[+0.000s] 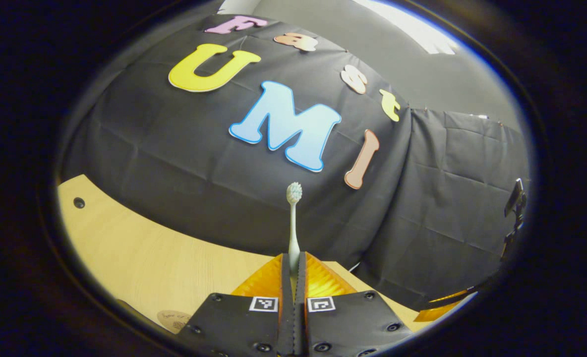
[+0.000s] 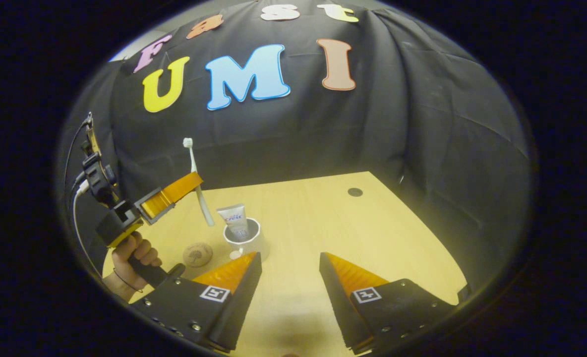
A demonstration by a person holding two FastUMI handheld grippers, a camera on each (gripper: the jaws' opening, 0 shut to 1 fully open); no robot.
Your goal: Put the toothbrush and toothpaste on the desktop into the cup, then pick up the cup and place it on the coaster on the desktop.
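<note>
My left gripper (image 1: 293, 263) is shut on a pale toothbrush (image 1: 293, 223), which stands upright with its bristle head on top. In the right gripper view that same left gripper (image 2: 187, 186), held by a hand (image 2: 132, 253), carries the toothbrush (image 2: 197, 178) in the air just left of and above a white cup (image 2: 248, 240). A toothpaste tube (image 2: 235, 220) stands inside the cup. A round cork coaster (image 2: 197, 254) lies on the desk left of the cup. My right gripper (image 2: 288, 260) is open, low over the desk, to the right of the cup.
The light wooden desktop (image 2: 323, 223) has a small dark hole (image 2: 355, 192) near its far edge. Another such hole (image 1: 79, 202) shows in the left gripper view, and the coaster's edge (image 1: 173, 320) lies by my left gripper's body. Black cloth walls the booth.
</note>
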